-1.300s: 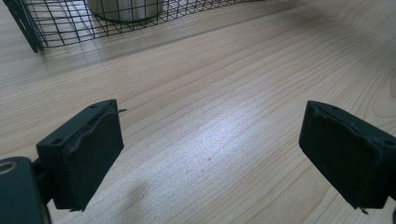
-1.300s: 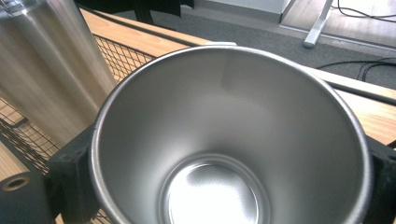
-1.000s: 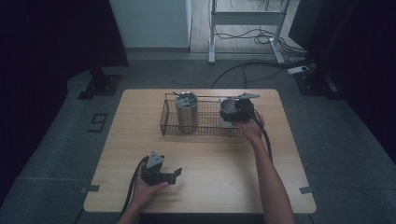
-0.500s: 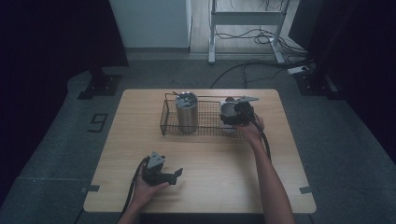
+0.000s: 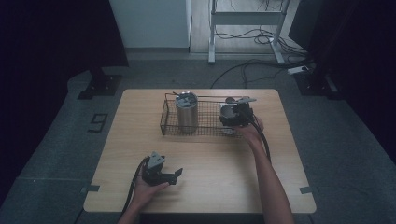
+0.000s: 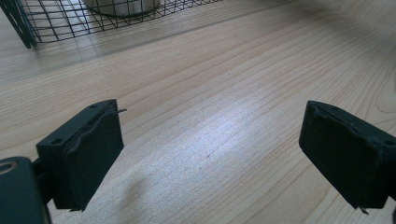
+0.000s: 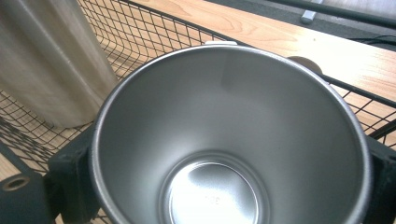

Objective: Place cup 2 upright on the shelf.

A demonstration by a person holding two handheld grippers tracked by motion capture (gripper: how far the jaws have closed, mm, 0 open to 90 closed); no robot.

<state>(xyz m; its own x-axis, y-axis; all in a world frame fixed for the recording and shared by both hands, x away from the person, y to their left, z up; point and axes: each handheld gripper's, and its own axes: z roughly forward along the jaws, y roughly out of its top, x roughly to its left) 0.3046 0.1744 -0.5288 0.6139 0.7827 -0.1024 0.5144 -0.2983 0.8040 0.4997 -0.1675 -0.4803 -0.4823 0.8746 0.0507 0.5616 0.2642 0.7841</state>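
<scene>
In the high view, the right gripper [image 5: 237, 113] sits at the right end of the wire basket [image 5: 169, 126] on the bench [image 5: 210, 163], closed around a steel cup [image 5: 227, 111] that seems to hang just above the basket floor, though the dim light makes that hard to judge. A taller steel tumbler [image 5: 187, 113] stands at the basket's left end. The left gripper [image 5: 161, 171] rests near the bench's front edge, well apart from all this.

In the left gripper view, the jaws stand wide over bare wood, holding nothing.

In the right gripper view, the cup [image 7: 229, 140] sits between the jaws, squeezed at its outer wall, mouth open toward the camera. The smooth tapered wall could slip in the grip, or the cup's base could catch the basket's rim wire and tip.
</scene>
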